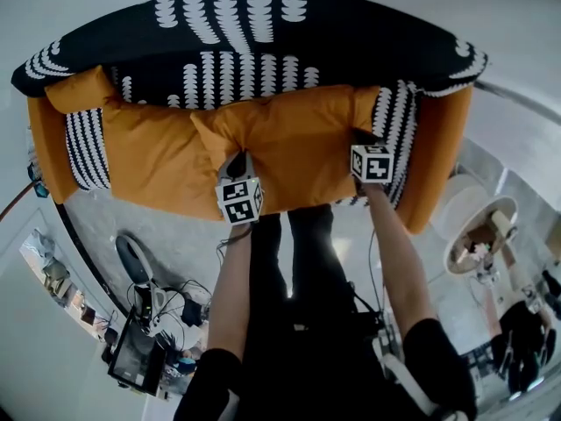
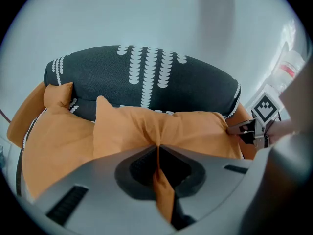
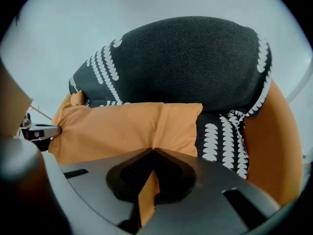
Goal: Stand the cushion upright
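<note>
An orange cushion (image 1: 294,143) lies on the seat of a black sofa with white patterning (image 1: 237,24), leaning toward its back. My left gripper (image 1: 237,160) is shut on the cushion's near edge at its left end; in the left gripper view a fold of orange fabric (image 2: 164,190) is pinched between the jaws (image 2: 157,150). My right gripper (image 1: 360,139) is shut on the same edge at its right end, with fabric (image 3: 146,195) running through the jaws (image 3: 154,152). Each gripper shows in the other's view: the right gripper (image 2: 243,129) and the left gripper (image 3: 45,130).
A second orange cushion (image 1: 153,152) lies to the left on the seat. The sofa's orange arms (image 1: 443,160) close both ends. On the floor are cables and devices at lower left (image 1: 149,318) and a round stand at right (image 1: 478,235).
</note>
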Demonstrator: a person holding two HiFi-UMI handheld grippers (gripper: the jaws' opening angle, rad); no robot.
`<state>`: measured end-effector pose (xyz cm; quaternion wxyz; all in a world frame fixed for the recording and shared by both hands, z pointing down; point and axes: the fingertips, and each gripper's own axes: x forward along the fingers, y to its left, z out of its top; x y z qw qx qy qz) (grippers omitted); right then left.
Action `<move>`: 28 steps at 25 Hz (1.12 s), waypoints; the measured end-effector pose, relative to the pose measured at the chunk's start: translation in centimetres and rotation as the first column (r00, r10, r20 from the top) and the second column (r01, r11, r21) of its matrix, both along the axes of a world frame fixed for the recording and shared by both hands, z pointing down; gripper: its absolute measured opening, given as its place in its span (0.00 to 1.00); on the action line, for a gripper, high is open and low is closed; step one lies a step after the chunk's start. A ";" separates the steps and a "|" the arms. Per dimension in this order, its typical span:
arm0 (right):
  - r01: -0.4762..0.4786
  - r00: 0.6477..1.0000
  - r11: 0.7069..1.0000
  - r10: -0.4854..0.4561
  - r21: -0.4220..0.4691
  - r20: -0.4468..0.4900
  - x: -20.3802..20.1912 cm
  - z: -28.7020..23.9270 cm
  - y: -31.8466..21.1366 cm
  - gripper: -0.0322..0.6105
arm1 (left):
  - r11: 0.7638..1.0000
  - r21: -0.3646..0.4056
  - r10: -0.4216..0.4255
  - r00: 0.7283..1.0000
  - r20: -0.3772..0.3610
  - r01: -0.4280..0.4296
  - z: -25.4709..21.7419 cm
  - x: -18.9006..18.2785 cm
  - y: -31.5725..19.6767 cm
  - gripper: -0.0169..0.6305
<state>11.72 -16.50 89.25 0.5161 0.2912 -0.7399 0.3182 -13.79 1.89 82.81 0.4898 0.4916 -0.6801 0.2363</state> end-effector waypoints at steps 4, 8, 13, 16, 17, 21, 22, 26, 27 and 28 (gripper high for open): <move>-0.010 1.000 1.000 0.010 0.002 0.022 0.0 -0.8 1.0 0.05 | 1.000 0.010 0.016 1.000 -0.002 -0.016 -0.5 0.2 0.9 0.04; -0.020 1.000 1.000 0.020 0.017 0.016 0.5 -1.2 1.2 0.05 | 1.000 0.016 0.022 1.000 -0.009 -0.022 -0.7 0.6 1.2 0.04; -0.039 0.999 0.999 0.038 0.017 0.032 1.7 -1.8 2.6 0.05 | 0.999 0.018 0.039 0.999 -0.025 -0.038 -1.2 1.7 2.4 0.03; -0.055 0.997 0.998 0.053 0.026 0.057 2.6 -3.3 3.0 0.05 | 0.998 0.032 0.063 0.998 -0.023 -0.063 -2.4 2.7 2.6 0.03; -0.060 0.996 0.998 0.058 0.027 0.067 2.9 -3.6 3.1 0.05 | 0.997 0.037 0.073 0.997 -0.023 -0.072 -2.7 3.0 2.6 0.03; -0.090 0.993 0.995 0.086 0.048 0.082 3.9 -4.7 3.4 0.05 | 0.992 0.064 0.111 0.994 -0.017 -0.109 -3.7 3.5 2.4 0.03; -0.096 0.992 0.994 0.091 0.053 0.086 4.1 -5.2 3.4 0.05 | 0.991 0.073 0.117 0.993 -0.013 -0.116 -4.0 3.6 2.3 0.03; -0.116 0.988 0.990 0.107 0.081 0.108 4.8 -7.2 3.0 0.05 | 0.984 0.114 0.138 0.990 -0.005 -0.137 -5.4 4.1 1.3 0.03; -0.123 0.987 0.988 0.113 0.089 0.113 5.1 -7.5 2.8 0.05 | 0.982 0.121 0.145 0.989 -0.001 -0.144 -5.7 4.2 0.9 0.03; -0.131 0.986 0.987 0.120 0.096 0.118 5.3 -7.8 2.6 0.05 | 0.980 0.127 0.153 0.988 0.004 -0.152 -5.9 4.3 0.5 0.03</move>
